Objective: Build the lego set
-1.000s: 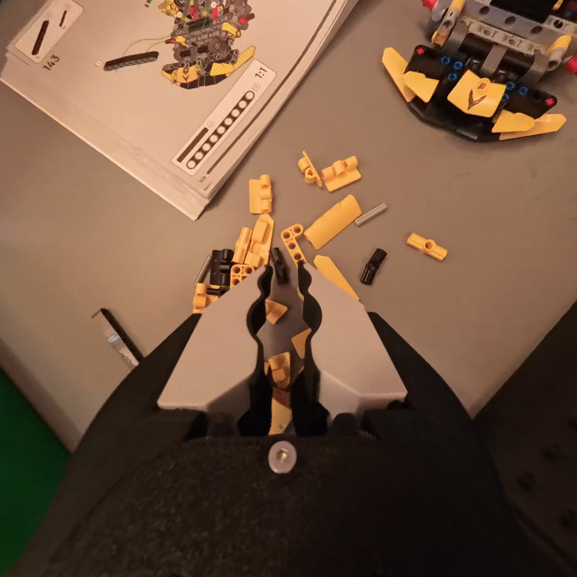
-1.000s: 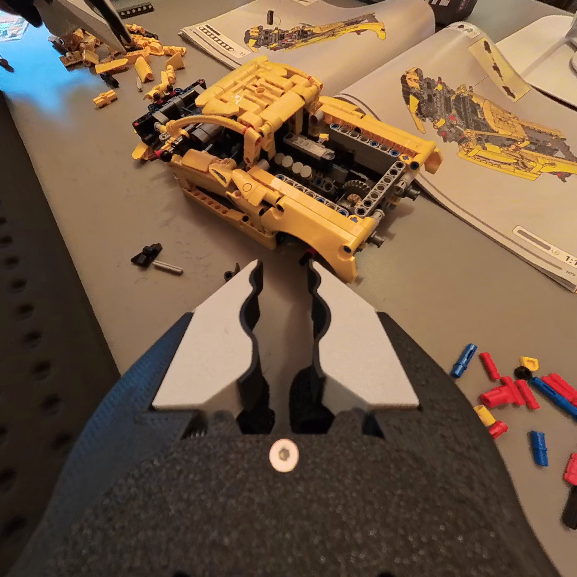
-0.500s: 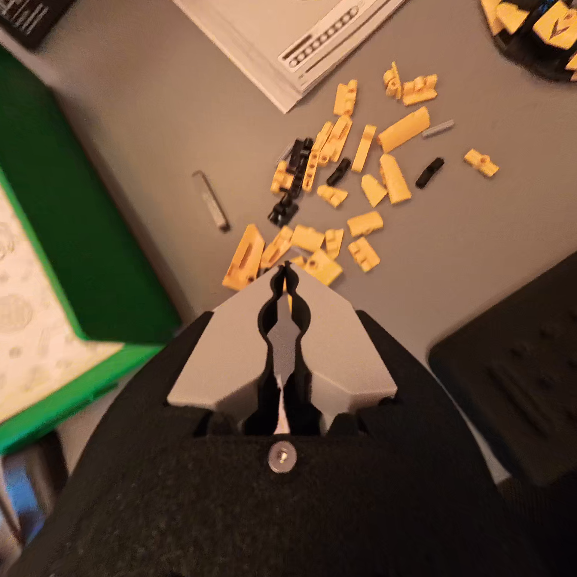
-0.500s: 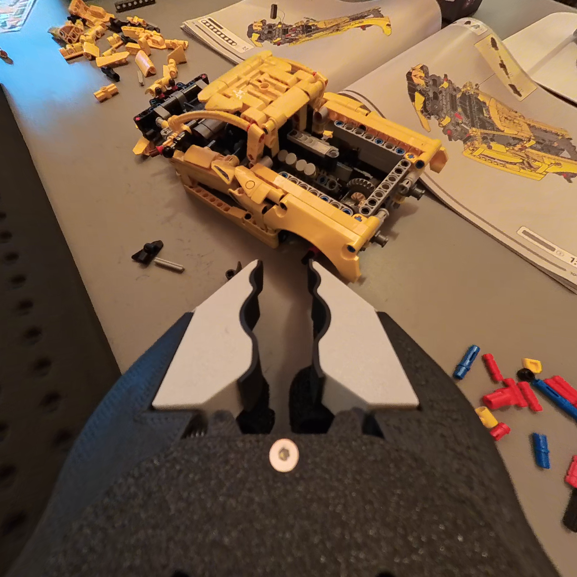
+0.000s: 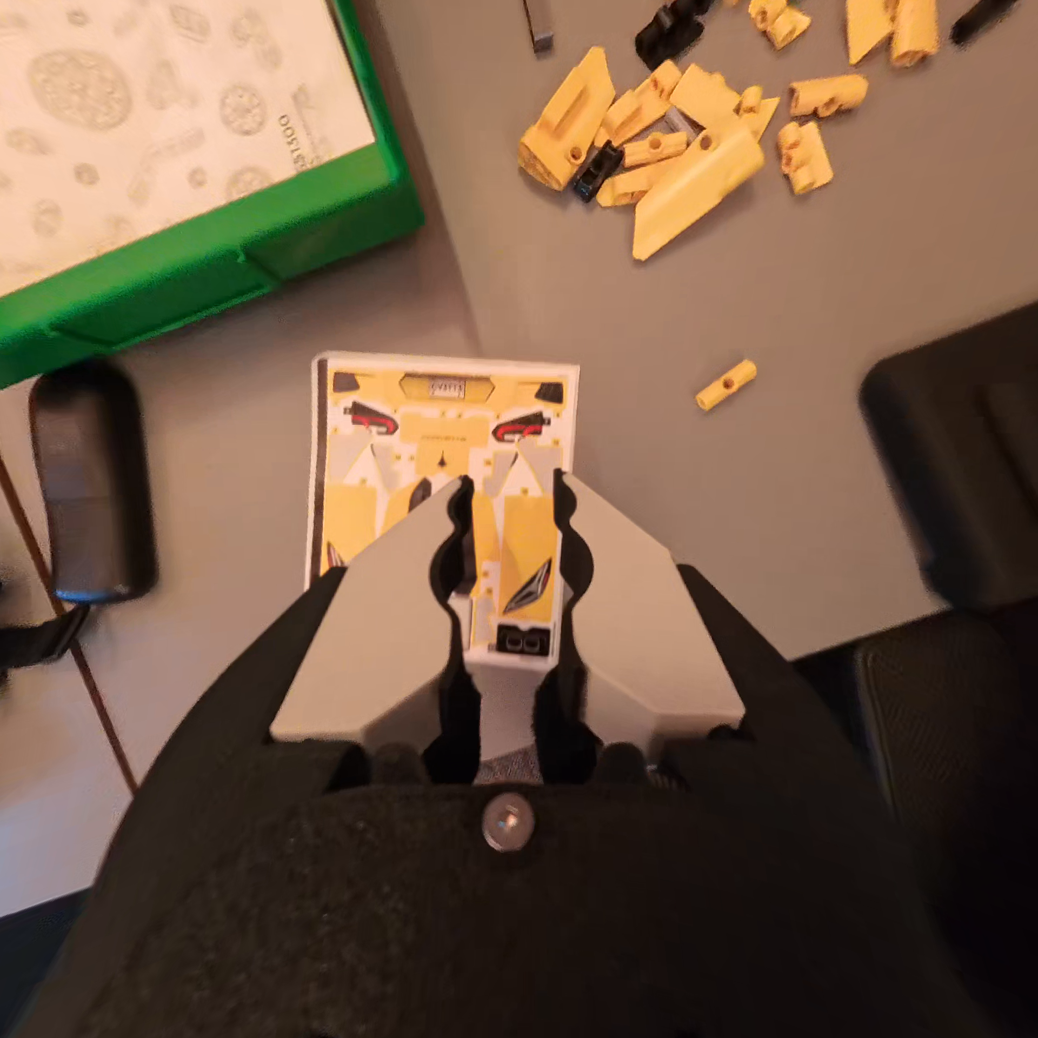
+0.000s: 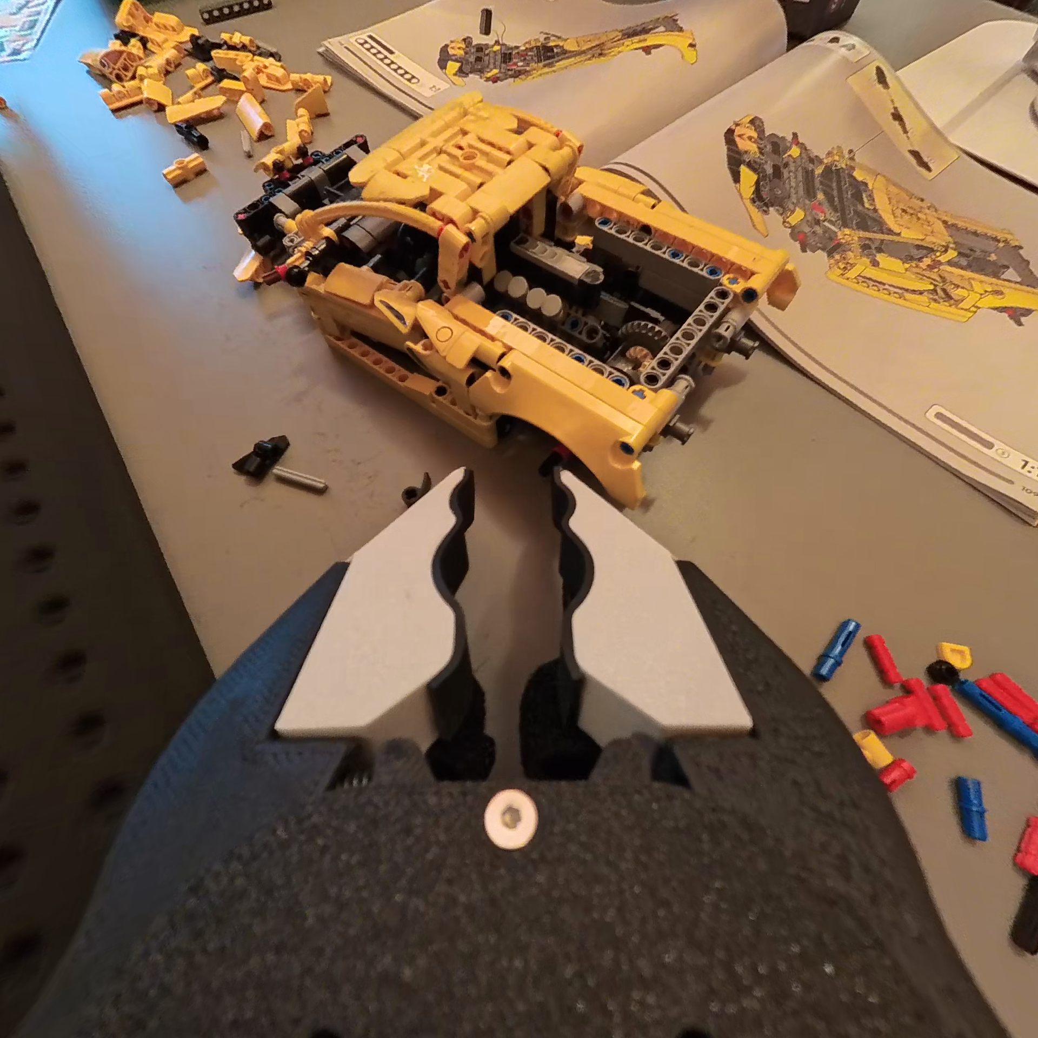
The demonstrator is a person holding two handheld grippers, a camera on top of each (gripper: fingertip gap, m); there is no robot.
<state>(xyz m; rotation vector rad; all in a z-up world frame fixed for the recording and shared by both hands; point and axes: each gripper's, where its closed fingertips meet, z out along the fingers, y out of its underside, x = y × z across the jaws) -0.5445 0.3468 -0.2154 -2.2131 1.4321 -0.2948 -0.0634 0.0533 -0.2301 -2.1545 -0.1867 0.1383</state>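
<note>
My left gripper is open and empty, hovering over a sticker sheet that lies flat on the grey table near its front edge. A pile of loose yellow and black pieces lies beyond it, and a single yellow connector lies to the right. My right gripper is open and empty, just in front of the partly built yellow car. The same pile of yellow pieces shows at the far left of the right wrist view.
A green box stands at upper left, a black object at left. Open instruction booklets lie behind the car. Red and blue pins lie at right, a black piece and grey axle at left. One gripper's finger ends stand about 55 centimetres off the other's. The single yellow connector lies around 8 centimetres away from my left fingertips.
My left gripper has pulled back from the yellow pile toward the table's front edge and has opened; it is now over the sticker sheet. The right gripper has barely moved.
</note>
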